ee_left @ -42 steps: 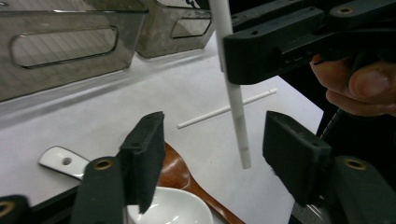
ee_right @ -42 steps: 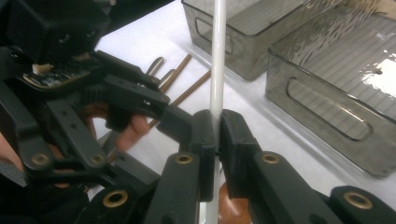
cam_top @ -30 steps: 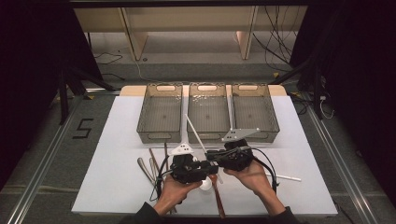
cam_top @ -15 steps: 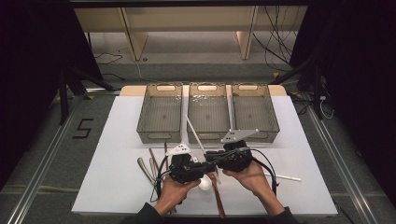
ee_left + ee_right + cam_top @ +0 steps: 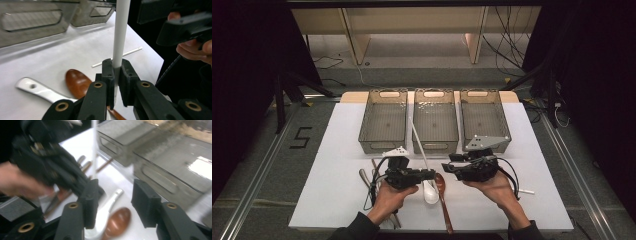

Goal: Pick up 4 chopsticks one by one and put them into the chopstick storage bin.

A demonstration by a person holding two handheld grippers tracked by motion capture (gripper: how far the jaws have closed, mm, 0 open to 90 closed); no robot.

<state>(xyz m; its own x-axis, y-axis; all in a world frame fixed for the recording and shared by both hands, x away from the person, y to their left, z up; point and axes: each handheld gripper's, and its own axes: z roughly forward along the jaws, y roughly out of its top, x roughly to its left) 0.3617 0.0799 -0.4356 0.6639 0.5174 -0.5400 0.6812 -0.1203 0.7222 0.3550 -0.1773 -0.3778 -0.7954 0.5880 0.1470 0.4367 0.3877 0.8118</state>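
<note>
Rising between the left tool's (image 5: 115, 75) clamped pads, the white ladle handle (image 5: 120, 32) stands just beside the seemingly empty, parted right tool (image 5: 115, 202)

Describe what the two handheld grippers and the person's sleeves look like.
Both the left gripper and the right gripper are black, each topped by a grey three-cornered plate. Their jaws are black blocks on arms with brass-coloured pivot rings. A black cable loops off the right one. The sleeves are dark.

the right gripper view is motion-blurred, and the white rod (image 5: 121, 30) runs off the left gripper view's top edge.
</note>
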